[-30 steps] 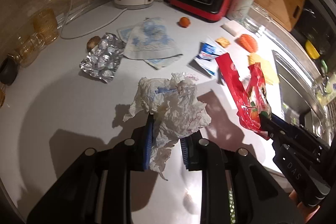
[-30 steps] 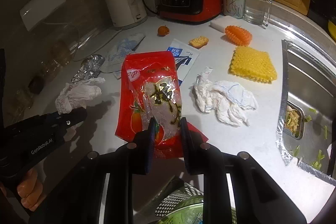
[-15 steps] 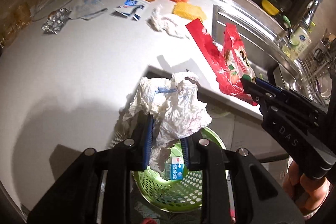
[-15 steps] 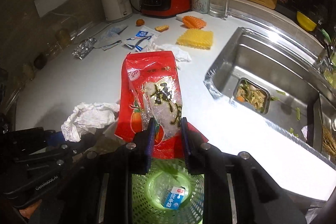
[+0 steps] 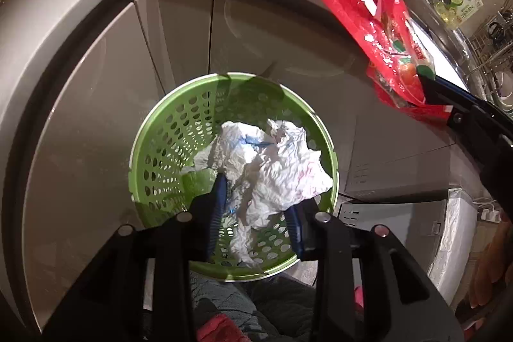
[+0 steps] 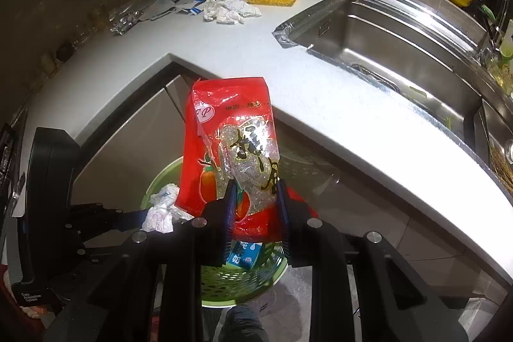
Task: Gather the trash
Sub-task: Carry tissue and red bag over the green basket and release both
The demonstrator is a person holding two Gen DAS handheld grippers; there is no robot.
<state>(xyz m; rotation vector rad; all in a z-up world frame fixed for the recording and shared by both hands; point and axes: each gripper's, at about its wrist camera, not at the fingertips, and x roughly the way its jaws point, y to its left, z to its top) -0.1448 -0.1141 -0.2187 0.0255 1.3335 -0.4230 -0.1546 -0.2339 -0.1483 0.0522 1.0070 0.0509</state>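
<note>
opening over the green basket (image 5: pixel 154 149), the left gripper (image 5: pixel 256 213) fingers release the crumpled paper (image 5: pixel 272 162); the right gripper (image 6: pixel 256 207) fingers pinch the red bag (image 6: pixel 231 133), awaiting its drop.

My right gripper (image 6: pixel 255 204) clamps the red snack bag (image 6: pixel 229 143), hanging over the green basket (image 6: pixel 243 284) below the counter edge. Small carton (image 6: pixel 245 254) lies in the basket. My left gripper (image 6: pixel 128 218) has crumpled tissue (image 6: pixel 162 209) between its opening jaws, over the basket's left rim. More tissue (image 6: pixel 231 10) near the counter's (image 6: pixel 320 104) back edge.

One green basket (image 5: pixel 166 133), two grippers (image 5: pixel 256 207) (image 6: pixel 256 197)
</note>
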